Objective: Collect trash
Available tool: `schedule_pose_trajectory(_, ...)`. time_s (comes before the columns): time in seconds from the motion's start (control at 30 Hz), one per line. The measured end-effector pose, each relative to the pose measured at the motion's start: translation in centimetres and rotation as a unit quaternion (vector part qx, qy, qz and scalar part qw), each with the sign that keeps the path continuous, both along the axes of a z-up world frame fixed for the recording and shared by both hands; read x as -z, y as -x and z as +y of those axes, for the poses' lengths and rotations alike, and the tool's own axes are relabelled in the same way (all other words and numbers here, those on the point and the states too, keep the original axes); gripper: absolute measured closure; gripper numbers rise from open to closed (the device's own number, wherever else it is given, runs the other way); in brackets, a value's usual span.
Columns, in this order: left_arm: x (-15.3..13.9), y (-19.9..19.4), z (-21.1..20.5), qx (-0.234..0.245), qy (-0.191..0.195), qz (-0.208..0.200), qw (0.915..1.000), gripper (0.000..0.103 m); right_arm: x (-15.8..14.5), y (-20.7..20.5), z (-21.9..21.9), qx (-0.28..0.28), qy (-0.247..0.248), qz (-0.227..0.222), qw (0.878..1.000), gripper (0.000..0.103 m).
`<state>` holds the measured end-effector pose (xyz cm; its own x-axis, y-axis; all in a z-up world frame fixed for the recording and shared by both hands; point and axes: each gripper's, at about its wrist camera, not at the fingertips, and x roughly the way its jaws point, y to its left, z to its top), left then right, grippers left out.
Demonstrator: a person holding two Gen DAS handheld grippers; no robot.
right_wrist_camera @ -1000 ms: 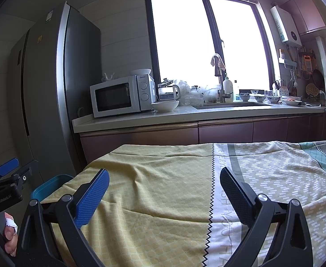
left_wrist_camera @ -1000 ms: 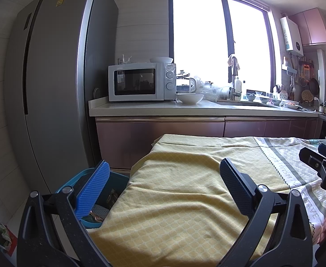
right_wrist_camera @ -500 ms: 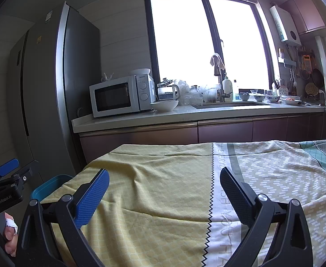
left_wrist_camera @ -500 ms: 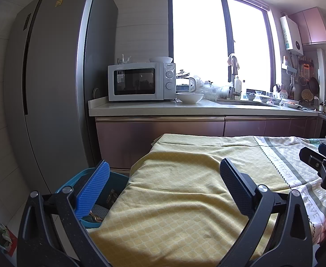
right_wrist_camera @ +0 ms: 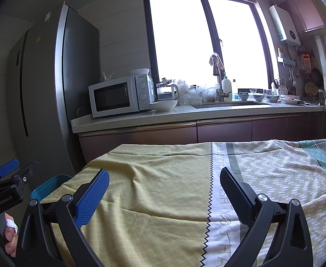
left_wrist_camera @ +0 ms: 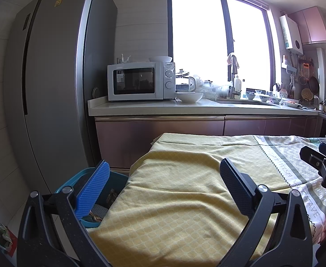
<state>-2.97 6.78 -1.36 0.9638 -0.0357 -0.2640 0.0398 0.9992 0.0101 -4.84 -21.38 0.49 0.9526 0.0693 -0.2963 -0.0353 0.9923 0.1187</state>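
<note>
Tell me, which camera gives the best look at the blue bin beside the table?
The left wrist view: the blue bin shows its open inside with scraps in it. The right wrist view catches only a rim corner past the yellow tablecloth.

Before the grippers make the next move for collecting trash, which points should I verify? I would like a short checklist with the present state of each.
1. Left gripper open and holding nothing: ok.
2. Right gripper open and holding nothing: ok.
3. Blue bin in view, left of the table: ok.
4. Trash visible on the tablecloth: not ok, none seen.
5. Bin has room left: cannot tell; the left finger and the cloth hide most of its inside.
6. Grippers apart from each other: ok.
</note>
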Motion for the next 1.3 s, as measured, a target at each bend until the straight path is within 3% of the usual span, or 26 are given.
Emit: schedule_pose_trajectory(1.3,0.85,-0.54,-0.46,0.004,-0.002,0.008,1.0,0.006,0.32,0.14,0.1,0.006,-0.005,0.004,1.0,0.007)
